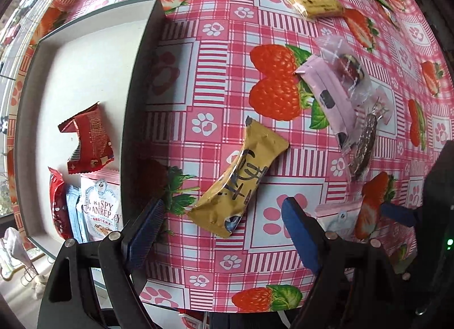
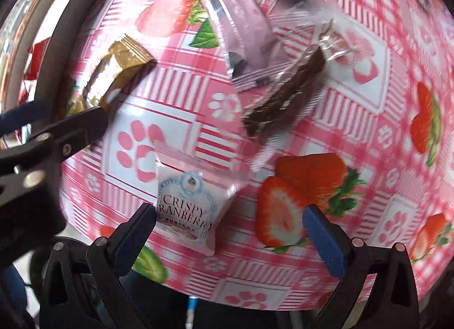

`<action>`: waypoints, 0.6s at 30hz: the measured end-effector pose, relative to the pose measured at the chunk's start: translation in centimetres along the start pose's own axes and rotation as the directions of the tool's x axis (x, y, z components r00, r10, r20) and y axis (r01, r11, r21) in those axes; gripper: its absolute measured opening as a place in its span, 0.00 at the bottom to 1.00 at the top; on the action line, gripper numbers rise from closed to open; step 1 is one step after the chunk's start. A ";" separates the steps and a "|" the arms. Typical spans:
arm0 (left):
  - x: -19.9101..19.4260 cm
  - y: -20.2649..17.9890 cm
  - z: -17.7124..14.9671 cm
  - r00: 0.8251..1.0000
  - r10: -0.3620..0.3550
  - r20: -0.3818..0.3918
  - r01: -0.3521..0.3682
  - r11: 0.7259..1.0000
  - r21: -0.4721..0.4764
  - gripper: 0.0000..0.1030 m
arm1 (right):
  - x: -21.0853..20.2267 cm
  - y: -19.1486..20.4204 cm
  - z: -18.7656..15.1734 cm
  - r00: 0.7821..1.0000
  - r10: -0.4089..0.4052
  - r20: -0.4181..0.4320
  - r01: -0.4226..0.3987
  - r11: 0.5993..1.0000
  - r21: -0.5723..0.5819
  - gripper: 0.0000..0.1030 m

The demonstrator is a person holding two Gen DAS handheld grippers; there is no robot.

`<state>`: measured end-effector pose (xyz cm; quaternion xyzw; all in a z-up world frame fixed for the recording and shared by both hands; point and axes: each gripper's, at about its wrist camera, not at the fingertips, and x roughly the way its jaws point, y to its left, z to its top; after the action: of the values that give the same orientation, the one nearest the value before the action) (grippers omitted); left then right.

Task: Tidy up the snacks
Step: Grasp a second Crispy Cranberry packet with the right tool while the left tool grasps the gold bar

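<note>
1. Blue-padded left gripper [image 1: 221,232] hangs with jaws wide apart and empty over the gold foil snack bar [image 1: 241,178] on the strawberry-print tablecloth [image 1: 215,79].
2. Blue-padded right gripper [image 2: 229,232] is spread too, its pads clear of the white "Crispy Cranberry" packet [image 2: 190,209] lying between them.
3. White shallow tray [image 1: 93,73] beside the gold bar holds a red wrapper [image 1: 90,141] and other packets.

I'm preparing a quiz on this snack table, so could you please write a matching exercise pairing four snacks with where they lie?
Things:
1. red packet
2. gold bar
3. yellow bar
4. Crispy Cranberry pack

Places:
A. between the right gripper's open jaws
B. inside the white box
C. far end of the tablecloth
D. just beyond the left gripper

Pairs: 1-B, 2-D, 3-C, 4-A
</note>
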<state>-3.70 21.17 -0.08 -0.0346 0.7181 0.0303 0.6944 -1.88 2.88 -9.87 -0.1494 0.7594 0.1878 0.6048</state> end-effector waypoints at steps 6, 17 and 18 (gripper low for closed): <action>1.6 -1.4 0.0 1.000 -0.010 0.010 0.009 1.000 0.027 0.84 | 0.1 -7.3 -1.7 0.999 -0.033 -0.032 0.036 0.996 0.087 1.00; 4.6 -3.1 0.5 0.999 0.022 0.027 -0.025 0.990 0.142 0.96 | -3.2 -5.9 -3.2 0.997 -0.038 0.061 0.049 0.981 -0.185 1.00; 5.0 -3.8 0.7 0.999 0.025 0.026 -0.028 0.989 0.145 0.97 | -3.5 -5.0 -3.4 0.996 -0.053 0.073 0.069 0.969 -0.236 1.00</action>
<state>-2.86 17.45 -5.06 0.0260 0.7105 -0.0123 0.7031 -1.74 -3.09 -6.36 -0.2380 0.7060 0.2636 0.6127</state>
